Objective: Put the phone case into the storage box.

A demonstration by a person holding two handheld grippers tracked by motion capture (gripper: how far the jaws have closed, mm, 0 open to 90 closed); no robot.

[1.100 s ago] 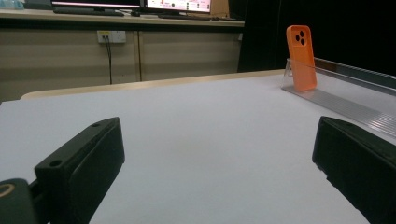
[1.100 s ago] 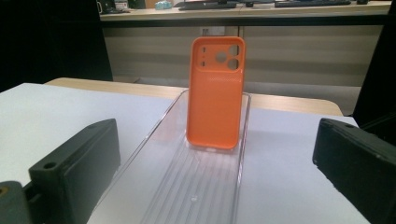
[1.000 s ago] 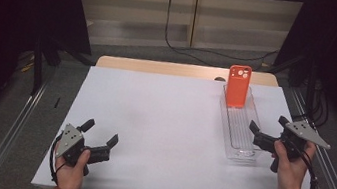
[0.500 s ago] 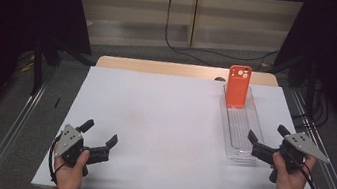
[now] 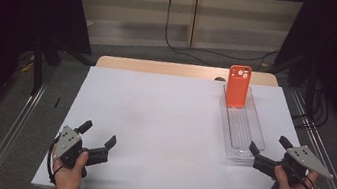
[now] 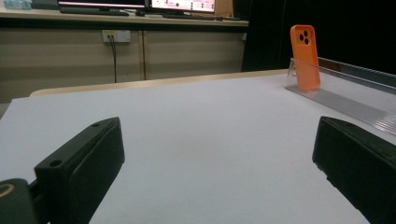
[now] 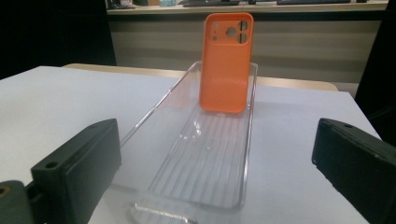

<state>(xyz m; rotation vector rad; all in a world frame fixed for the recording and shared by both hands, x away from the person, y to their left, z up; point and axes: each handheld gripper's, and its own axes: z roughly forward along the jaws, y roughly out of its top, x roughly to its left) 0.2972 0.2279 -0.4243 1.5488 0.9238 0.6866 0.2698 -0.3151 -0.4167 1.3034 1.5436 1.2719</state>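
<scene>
An orange phone case stands upright at the far end of a long clear plastic tray on the right of the white table. The same phone case leans against the tray's back wall in the right gripper view, and the phone case shows far right in the left gripper view. My right gripper is open just behind the tray's near end, empty. My left gripper is open near the front left edge, nothing between its jaws.
A white sheet covers the table, with a strip of bare wood at the far edge. Metal rails run along both sides. Cables hang behind the table, against a beige wall.
My right gripper has pulled back toward the near edge and down, away from the tray's near end. The left gripper has stayed put.
</scene>
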